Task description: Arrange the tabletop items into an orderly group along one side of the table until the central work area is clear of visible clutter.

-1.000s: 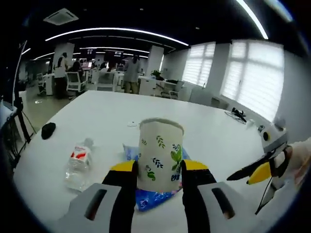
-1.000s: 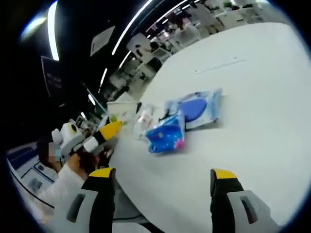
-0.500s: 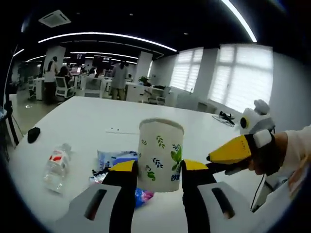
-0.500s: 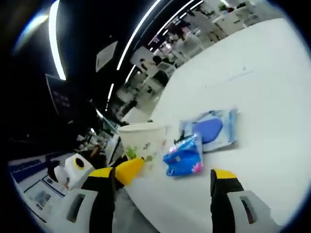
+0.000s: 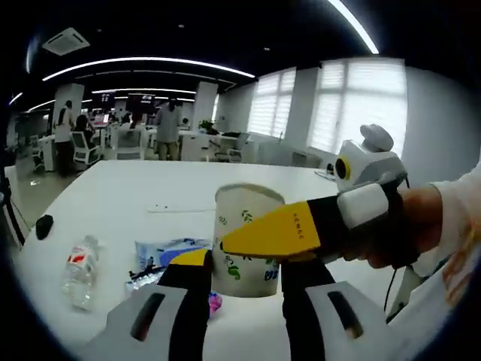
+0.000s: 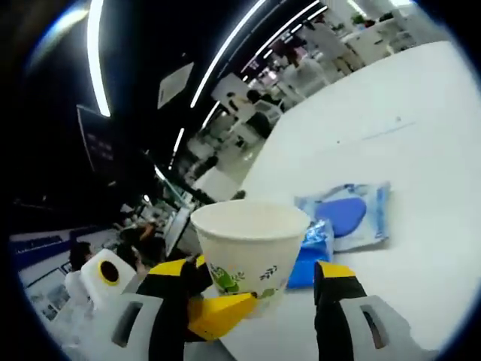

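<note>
The left gripper is gripping the paper cup between its fingers, above the white surface. The right gripper is reaching in from 3 o'clock in the left gripper view, its fingers standing open on either side of the cup. A water bottle is lying at 9 o'clock, and a blue wipes pack is resting behind the cup.
</note>
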